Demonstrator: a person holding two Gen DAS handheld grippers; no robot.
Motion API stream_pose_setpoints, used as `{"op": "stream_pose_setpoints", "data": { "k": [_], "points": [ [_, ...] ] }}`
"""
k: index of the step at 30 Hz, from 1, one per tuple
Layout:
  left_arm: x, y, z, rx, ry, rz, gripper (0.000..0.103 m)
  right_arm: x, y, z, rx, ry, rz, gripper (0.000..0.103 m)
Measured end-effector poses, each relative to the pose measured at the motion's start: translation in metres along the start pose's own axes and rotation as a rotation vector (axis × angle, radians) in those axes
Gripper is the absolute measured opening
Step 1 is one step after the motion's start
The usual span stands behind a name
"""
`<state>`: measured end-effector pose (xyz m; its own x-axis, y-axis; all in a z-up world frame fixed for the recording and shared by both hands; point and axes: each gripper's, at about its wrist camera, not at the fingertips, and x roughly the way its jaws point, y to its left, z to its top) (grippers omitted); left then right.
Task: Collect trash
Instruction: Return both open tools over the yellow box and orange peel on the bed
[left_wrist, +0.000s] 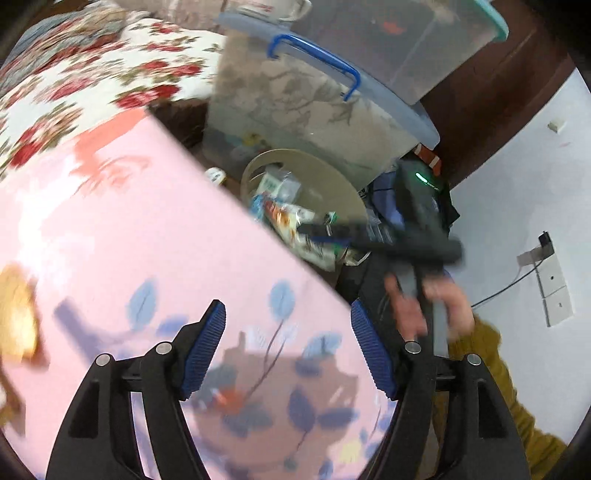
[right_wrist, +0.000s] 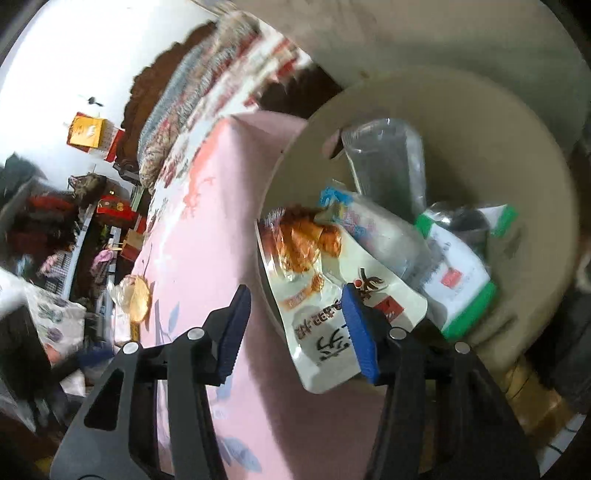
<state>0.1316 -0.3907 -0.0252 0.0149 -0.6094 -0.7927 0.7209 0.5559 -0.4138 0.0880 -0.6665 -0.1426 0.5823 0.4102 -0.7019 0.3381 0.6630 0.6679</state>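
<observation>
The right gripper (right_wrist: 293, 332) hung over the near rim of the bin (right_wrist: 535, 177), jaws parted and pressing on nothing; a white snack packet (right_wrist: 325, 343) lay draped over that rim just beyond them, half in and half out. Deeper in the bin sat a clear cup (right_wrist: 384, 162), a bottle (right_wrist: 388, 240) and a green-edged wrapper (right_wrist: 461, 280). The left gripper (left_wrist: 288, 347) was over the pink tabletop (left_wrist: 147, 240), jaws released and empty. More trash, an orange-brown wrapper (right_wrist: 138, 299), lay on the tabletop's far-left part, well apart from the bin. To finish the drop well, the packet probably wanted a nudge inward so it would not slide back out; the left gripper seemed best placed to fetch the orange-brown wrapper next, coming in low and closing squarely across it, since thin film slips easily.
</observation>
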Motion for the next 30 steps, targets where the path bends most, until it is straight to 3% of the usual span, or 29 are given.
{"op": "stream_pose_setpoints", "data": {
  "k": [4,6,10,14,17,21,27,30],
  "points": [
    [-0.046,0.029,-0.051,-0.047,-0.029,0.029,0.067,0.016,-0.009,0.026,0.011,0.000,-0.255,0.055],
    [-0.068,0.047,-0.078,-0.083,-0.038,0.054,0.067,0.017,-0.015,0.030,0.031,-0.003,-0.268,0.058],
    [-0.113,0.095,-0.135,-0.202,-0.067,0.135,0.067,-0.010,-0.008,0.025,0.023,-0.128,-0.328,0.059],
    [-0.154,0.141,-0.170,-0.340,-0.118,0.196,0.067,-0.045,0.036,0.011,-0.068,-0.274,-0.343,0.059],
    [-0.183,0.168,-0.183,-0.418,-0.177,0.239,0.067,-0.061,0.090,0.003,-0.146,-0.332,-0.269,0.059],
    [-0.209,0.186,-0.186,-0.476,-0.252,0.236,0.067,-0.045,0.159,-0.016,-0.252,-0.297,-0.119,0.059],
    [-0.196,0.191,-0.162,-0.467,-0.258,0.236,0.067,0.052,0.271,-0.054,-0.443,-0.131,0.014,0.060],
    [-0.182,0.202,-0.143,-0.484,-0.247,0.224,0.067,0.106,0.310,-0.075,-0.480,-0.062,0.033,0.069]
  ]
}}
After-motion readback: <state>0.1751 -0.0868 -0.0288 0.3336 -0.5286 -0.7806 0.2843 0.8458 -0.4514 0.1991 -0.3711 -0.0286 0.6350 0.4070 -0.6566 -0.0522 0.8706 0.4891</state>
